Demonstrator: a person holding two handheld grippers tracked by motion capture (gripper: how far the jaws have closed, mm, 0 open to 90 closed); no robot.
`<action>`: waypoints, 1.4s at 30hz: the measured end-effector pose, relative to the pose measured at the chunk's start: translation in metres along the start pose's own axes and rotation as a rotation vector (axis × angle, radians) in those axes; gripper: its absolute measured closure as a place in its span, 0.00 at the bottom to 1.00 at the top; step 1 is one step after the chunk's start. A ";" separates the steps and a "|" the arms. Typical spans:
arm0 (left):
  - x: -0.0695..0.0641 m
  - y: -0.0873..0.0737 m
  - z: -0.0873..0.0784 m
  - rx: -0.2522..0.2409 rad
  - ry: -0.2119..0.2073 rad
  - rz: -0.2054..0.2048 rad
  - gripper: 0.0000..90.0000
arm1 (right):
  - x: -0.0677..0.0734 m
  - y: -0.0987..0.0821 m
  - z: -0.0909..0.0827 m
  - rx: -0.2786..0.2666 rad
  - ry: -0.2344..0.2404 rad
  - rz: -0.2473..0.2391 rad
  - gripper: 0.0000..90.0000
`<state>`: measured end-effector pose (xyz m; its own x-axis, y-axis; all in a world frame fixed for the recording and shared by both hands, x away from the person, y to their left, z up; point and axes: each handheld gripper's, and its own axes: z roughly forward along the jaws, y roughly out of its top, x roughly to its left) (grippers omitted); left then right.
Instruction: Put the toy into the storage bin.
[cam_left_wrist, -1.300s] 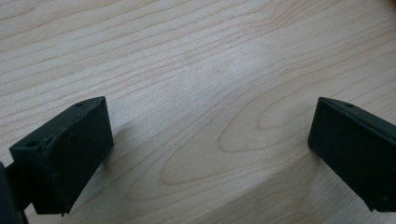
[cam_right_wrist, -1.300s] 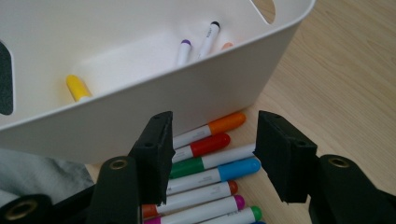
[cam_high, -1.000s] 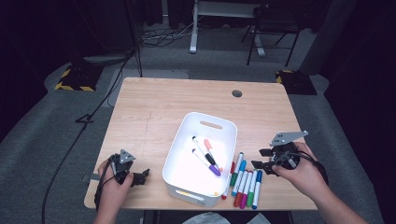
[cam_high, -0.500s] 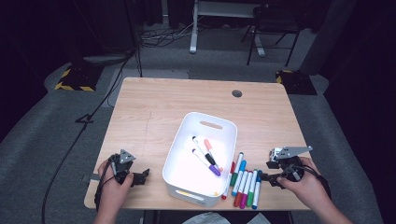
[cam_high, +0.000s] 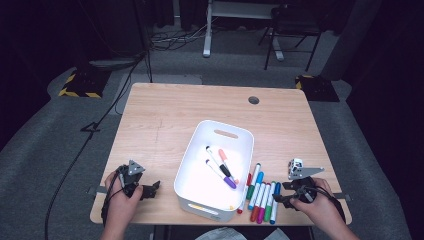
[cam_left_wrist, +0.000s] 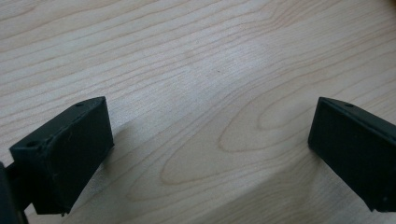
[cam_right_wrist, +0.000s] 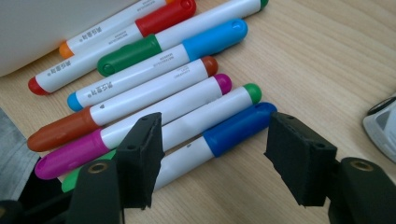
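Right hand-held gripper (cam_right_wrist: 212, 154) low over markers beside bin (cam_high: 192, 165).
Jaws just opening, straddling blue marker (cam_right_wrist: 219, 135), not gripping; left hand-held gripper (cam_left_wrist: 210, 154) wide on desk (cam_high: 165, 115).

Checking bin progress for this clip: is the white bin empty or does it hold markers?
Not empty: the white bin holds three markers; a row of others lies on the table beside it.

text: small dark print on white marker barrels (cam_right_wrist: 140, 77) | too small to read | no other text
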<state>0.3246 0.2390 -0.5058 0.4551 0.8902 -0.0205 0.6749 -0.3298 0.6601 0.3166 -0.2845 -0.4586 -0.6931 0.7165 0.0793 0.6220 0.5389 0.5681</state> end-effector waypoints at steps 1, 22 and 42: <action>0.000 0.000 0.000 0.000 -0.001 0.000 0.00 | 0.000 -0.001 0.001 0.002 -0.003 -0.001 0.40; 0.000 0.000 0.000 0.000 -0.001 0.000 0.00 | -0.008 -0.019 0.007 0.037 -0.037 0.047 0.45; -0.001 0.000 0.000 0.001 -0.004 -0.006 0.00 | -0.040 -0.034 -0.010 0.051 -0.090 0.129 0.85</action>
<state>0.3242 0.2385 -0.5060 0.4533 0.8909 -0.0271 0.6780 -0.3249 0.6593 0.3193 -0.3357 -0.4726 -0.5719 0.8170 0.0738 0.7231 0.4597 0.5155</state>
